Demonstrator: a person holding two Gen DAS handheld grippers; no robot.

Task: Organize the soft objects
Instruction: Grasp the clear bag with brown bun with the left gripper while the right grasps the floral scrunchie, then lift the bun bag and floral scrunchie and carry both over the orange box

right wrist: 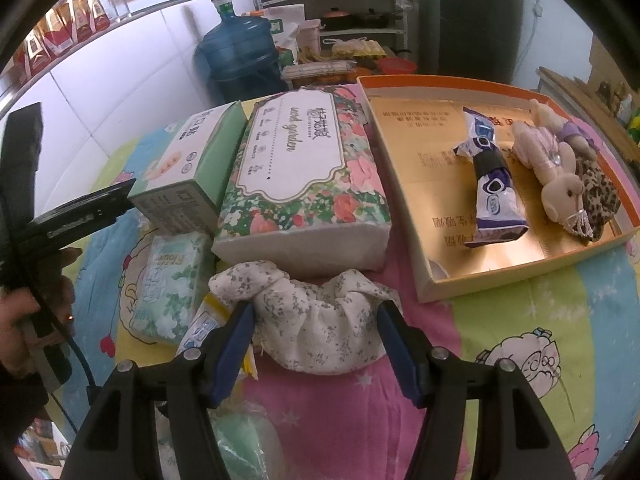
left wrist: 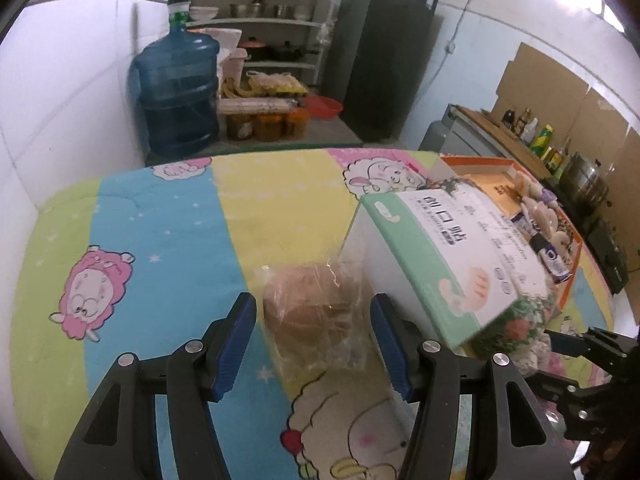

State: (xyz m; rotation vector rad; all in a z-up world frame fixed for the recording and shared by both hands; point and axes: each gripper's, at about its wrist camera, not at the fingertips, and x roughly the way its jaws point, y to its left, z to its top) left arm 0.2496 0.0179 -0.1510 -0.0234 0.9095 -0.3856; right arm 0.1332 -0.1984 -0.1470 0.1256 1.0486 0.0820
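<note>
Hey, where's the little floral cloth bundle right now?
In the right wrist view, the floral cloth bundle lies on the pink stripe between the right gripper fingers, just in front of the flowered tissue pack.

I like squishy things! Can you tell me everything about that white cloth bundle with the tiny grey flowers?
The white cloth bundle with tiny grey flowers looks like soft, thin fabric, crumpled into a curved, puffy heap with folds and two raised ends. It lies on the pink stripe of the cartoon bedsheet, right in front of the flowery tissue pack and seemingly touching it. The right gripper has its blue fingers on either side of the bundle, open and seemingly not squeezing it.
</note>
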